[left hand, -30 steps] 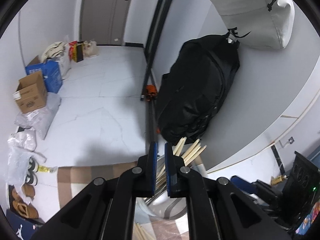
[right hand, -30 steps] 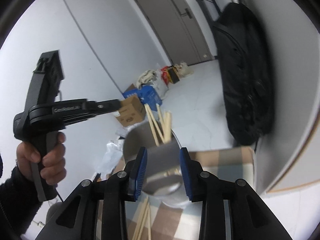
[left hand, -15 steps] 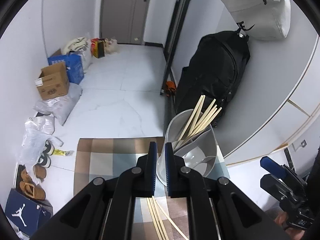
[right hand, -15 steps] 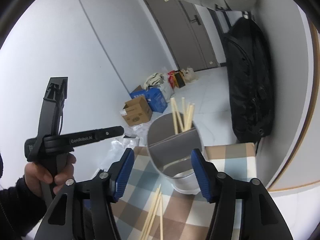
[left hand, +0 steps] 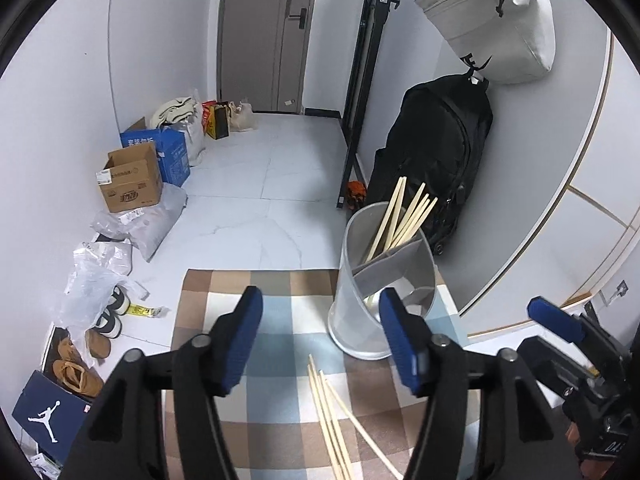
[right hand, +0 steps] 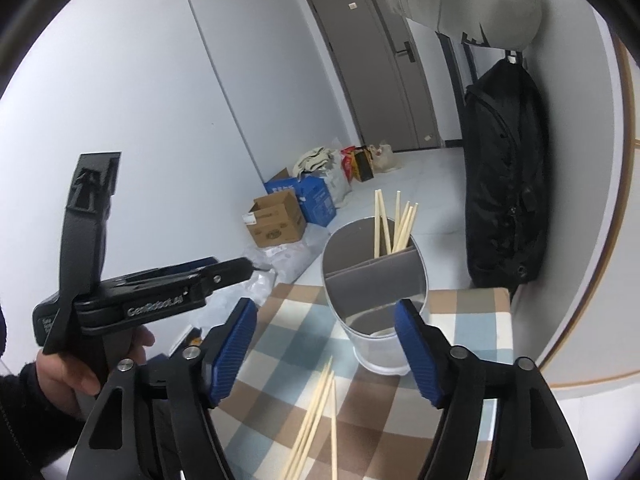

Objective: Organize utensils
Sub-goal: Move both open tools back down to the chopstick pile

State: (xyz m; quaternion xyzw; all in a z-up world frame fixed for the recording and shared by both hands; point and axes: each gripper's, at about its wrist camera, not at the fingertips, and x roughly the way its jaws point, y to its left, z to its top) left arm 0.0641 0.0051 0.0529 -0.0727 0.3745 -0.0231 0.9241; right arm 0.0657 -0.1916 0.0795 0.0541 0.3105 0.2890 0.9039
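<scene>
A grey utensil holder (left hand: 380,280) with a divider stands on the checked cloth (left hand: 272,320); several wooden chopsticks (left hand: 404,216) stick out of its far compartment. It also shows in the right wrist view (right hand: 376,280). More loose chopsticks (left hand: 332,412) lie on the cloth in front of it, seen too in the right wrist view (right hand: 316,416). My left gripper (left hand: 320,336) is open and empty, held above the cloth short of the holder. My right gripper (right hand: 326,348) is open and empty, also short of the holder.
The cloth-covered table ends just past the holder. A black backpack (left hand: 432,160) and a beige bag (left hand: 492,20) hang on the right wall. Boxes (left hand: 132,180), plastic bags and shoes (left hand: 80,372) lie on the floor at left.
Both grippers have drawn back and up from the holder and opened wide. The right let go of the holder, the left went from shut to open. The loose chopsticks came into view.
</scene>
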